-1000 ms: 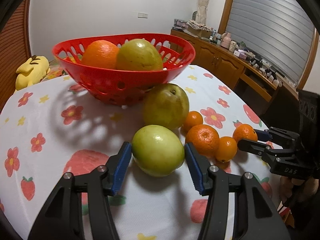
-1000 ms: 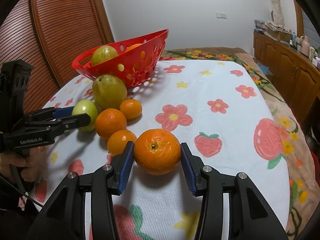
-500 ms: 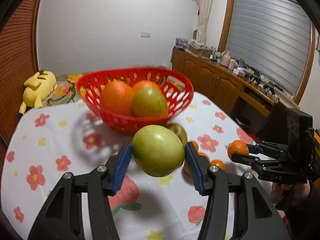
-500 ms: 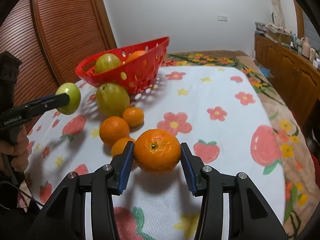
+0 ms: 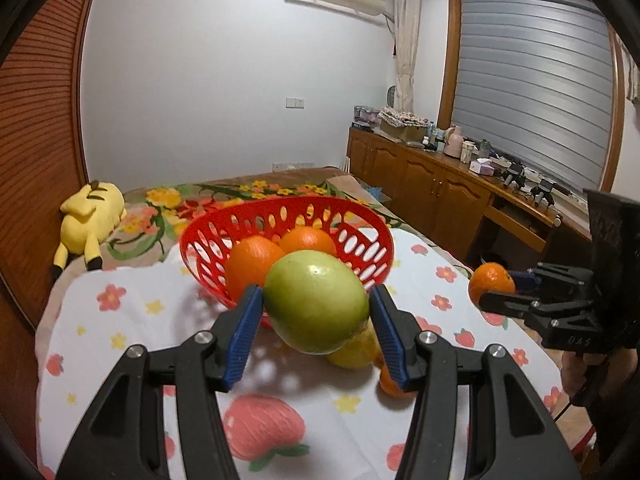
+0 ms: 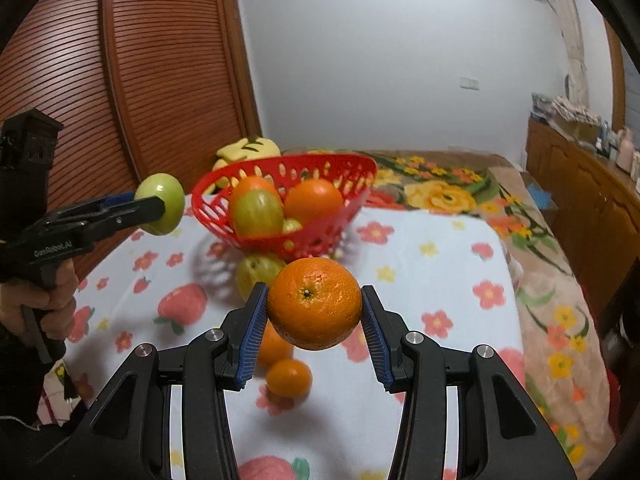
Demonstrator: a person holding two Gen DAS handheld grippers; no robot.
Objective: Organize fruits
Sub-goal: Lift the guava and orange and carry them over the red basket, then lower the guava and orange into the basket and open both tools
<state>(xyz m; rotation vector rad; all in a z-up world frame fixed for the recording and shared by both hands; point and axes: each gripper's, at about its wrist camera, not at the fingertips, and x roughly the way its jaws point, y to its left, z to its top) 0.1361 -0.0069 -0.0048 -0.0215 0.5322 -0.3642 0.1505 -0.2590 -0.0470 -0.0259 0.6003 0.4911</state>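
My left gripper [image 5: 316,334] is shut on a green apple [image 5: 316,301], held in the air in front of the red basket [image 5: 208,236]. My right gripper [image 6: 314,334] is shut on an orange [image 6: 314,303], also lifted above the cloth. The red basket [image 6: 360,172] holds two oranges [image 6: 313,199] and green fruit [image 6: 256,213]. From the right wrist view the left gripper [image 6: 160,204] with its apple [image 6: 160,196] hangs left of the basket. In the left wrist view the right gripper [image 5: 494,292] carries its orange [image 5: 490,282] at the right.
On the flowered white cloth [image 6: 440,272] below lie a green pear-like fruit [image 6: 256,270] and small oranges [image 6: 289,377]. A yellow plush toy [image 5: 90,212] lies at the back left. Wooden cabinets [image 5: 440,192] run along the right; a slatted wooden door [image 6: 120,80] stands left.
Both grippers have risen off the cloth with their fruit. The apple and the orange now hang in the air at about basket height, and more of the room shows.
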